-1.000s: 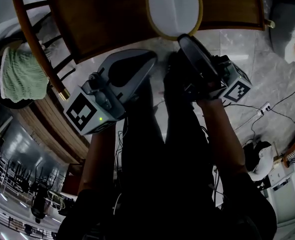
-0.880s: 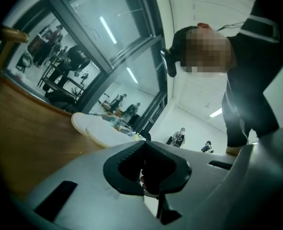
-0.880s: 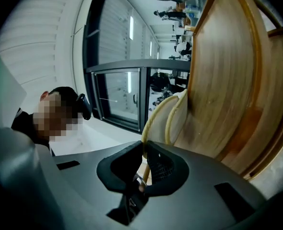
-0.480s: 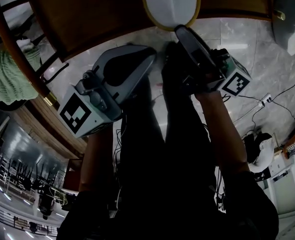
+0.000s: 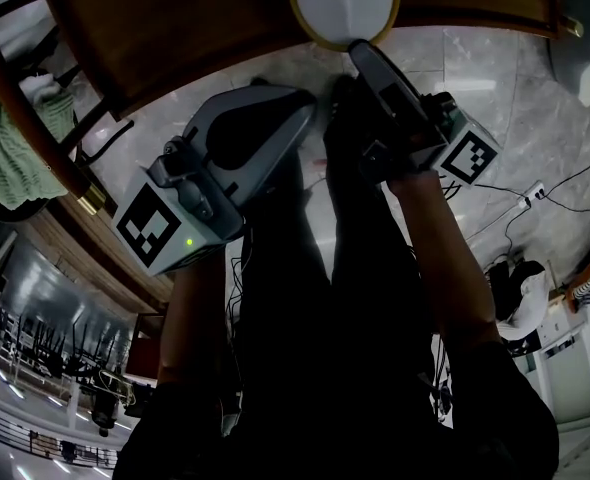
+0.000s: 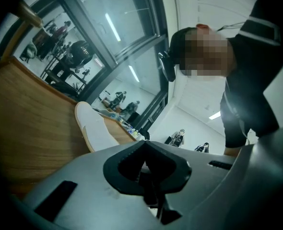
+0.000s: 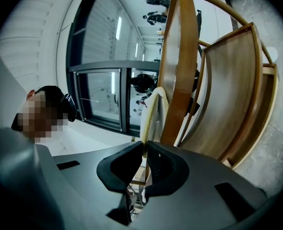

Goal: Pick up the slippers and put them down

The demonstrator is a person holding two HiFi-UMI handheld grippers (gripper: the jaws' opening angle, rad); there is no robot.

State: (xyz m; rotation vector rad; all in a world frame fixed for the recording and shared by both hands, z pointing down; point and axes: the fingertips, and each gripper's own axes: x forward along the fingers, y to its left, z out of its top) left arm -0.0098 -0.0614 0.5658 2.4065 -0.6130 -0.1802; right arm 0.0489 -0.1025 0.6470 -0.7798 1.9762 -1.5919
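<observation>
A white slipper (image 5: 343,3) with a tan rim hangs at the top middle of the head view, in front of the wooden chair. My right gripper (image 5: 358,50) is shut on its lower edge. In the right gripper view the slipper (image 7: 151,111) rises edge-on as a thin pale strip out of the closed tips of the right gripper (image 7: 145,145). My left gripper (image 5: 300,103) is just left of it, level, its jaws together with nothing between them. In the left gripper view the same slipper (image 6: 96,128) shows beyond and left of the left gripper (image 6: 144,145).
A wooden chair (image 5: 195,28) with curved rails fills the upper left. A green towel (image 5: 10,153) hangs at the far left. Cables and a power strip (image 5: 530,193) lie on the marble floor (image 5: 495,78) at the right. The person's dark legs (image 5: 315,298) run below the grippers.
Both grippers have sunk, the right one more, with the slipper still in its jaws. The chair and towel have shifted left and up in the head view.
</observation>
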